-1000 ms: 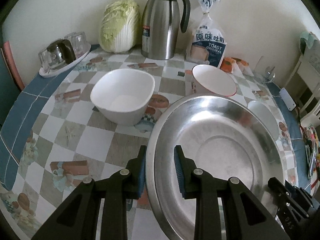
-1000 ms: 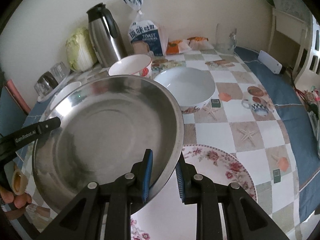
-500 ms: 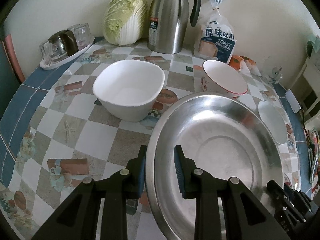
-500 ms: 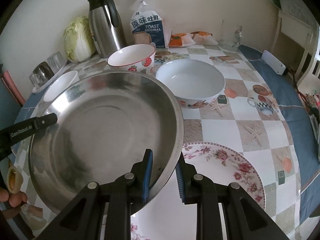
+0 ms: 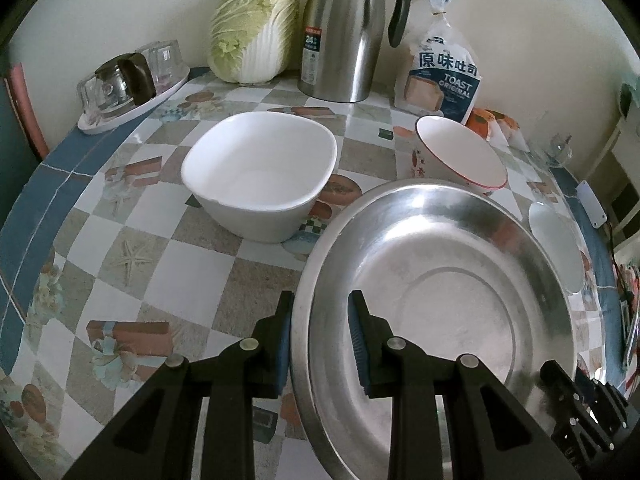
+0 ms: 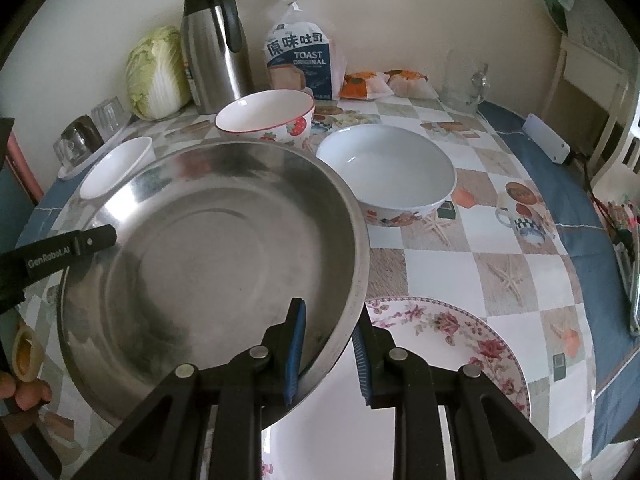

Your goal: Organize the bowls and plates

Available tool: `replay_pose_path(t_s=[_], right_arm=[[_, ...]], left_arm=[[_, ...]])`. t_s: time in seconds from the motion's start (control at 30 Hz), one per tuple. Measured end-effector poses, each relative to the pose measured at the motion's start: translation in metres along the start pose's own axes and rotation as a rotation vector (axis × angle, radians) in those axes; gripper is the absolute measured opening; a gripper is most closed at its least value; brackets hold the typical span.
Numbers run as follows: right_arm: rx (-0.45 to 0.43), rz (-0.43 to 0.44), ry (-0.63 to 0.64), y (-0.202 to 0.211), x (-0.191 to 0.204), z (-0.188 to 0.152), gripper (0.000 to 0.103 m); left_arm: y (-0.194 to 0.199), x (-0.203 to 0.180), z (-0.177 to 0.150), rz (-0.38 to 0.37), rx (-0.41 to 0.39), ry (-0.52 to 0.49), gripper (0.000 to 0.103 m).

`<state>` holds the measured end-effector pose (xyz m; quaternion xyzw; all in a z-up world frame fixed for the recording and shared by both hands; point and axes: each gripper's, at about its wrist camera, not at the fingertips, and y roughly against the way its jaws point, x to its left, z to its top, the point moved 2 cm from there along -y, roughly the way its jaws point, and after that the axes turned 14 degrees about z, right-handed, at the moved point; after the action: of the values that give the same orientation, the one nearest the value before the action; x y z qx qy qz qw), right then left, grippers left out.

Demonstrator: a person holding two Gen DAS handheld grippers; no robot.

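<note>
Straddling opposite edges of the steel basin (image 5: 440,300), the left gripper (image 5: 320,340) and right gripper (image 6: 328,344) are each seen narrowly parted, with the rim set between the blue pads, though firm contact cannot be told. Below the basin's right side, a floral plate (image 6: 460,340) is laid on the table (image 6: 460,272). Beyond, a square white bowl (image 5: 260,172), a strawberry bowl (image 6: 268,116) and a wide white bowl (image 6: 388,168) are stood apart.
</note>
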<state>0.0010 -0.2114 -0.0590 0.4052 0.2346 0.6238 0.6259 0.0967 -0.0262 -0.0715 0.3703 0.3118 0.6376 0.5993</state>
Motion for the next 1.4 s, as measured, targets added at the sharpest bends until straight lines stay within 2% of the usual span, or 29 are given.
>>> replay_pose_path(t_s=[0.2, 0.77, 1.0, 1.2, 1.3, 1.4], right_arm=[[0.004, 0.002, 0.008, -0.004, 0.004, 0.001, 0.025], [-0.003, -0.028, 0.014, -0.010, 0.006, 0.003, 0.027], [-0.004, 0.001, -0.007, -0.009, 0.003, 0.003, 0.027], [0.002, 0.018, -0.021, -0.009, 0.000, 0.002, 0.044], [-0.016, 0.016, -0.030, -0.005, -0.001, 0.002, 0.048], [-0.031, 0.021, -0.040, 0.000, -0.002, 0.003, 0.053]], left_arm=[[-0.004, 0.006, 0.001, -0.006, 0.012, 0.025, 0.028], [-0.006, 0.002, 0.004, -0.004, -0.002, 0.014, 0.028], [-0.006, 0.003, 0.004, -0.008, 0.002, 0.015, 0.028], [-0.008, 0.005, 0.007, -0.029, 0.024, 0.026, 0.030], [-0.008, 0.008, 0.007, -0.029, 0.034, 0.038, 0.041], [-0.004, 0.012, 0.010, -0.048, 0.039, 0.061, 0.046]])
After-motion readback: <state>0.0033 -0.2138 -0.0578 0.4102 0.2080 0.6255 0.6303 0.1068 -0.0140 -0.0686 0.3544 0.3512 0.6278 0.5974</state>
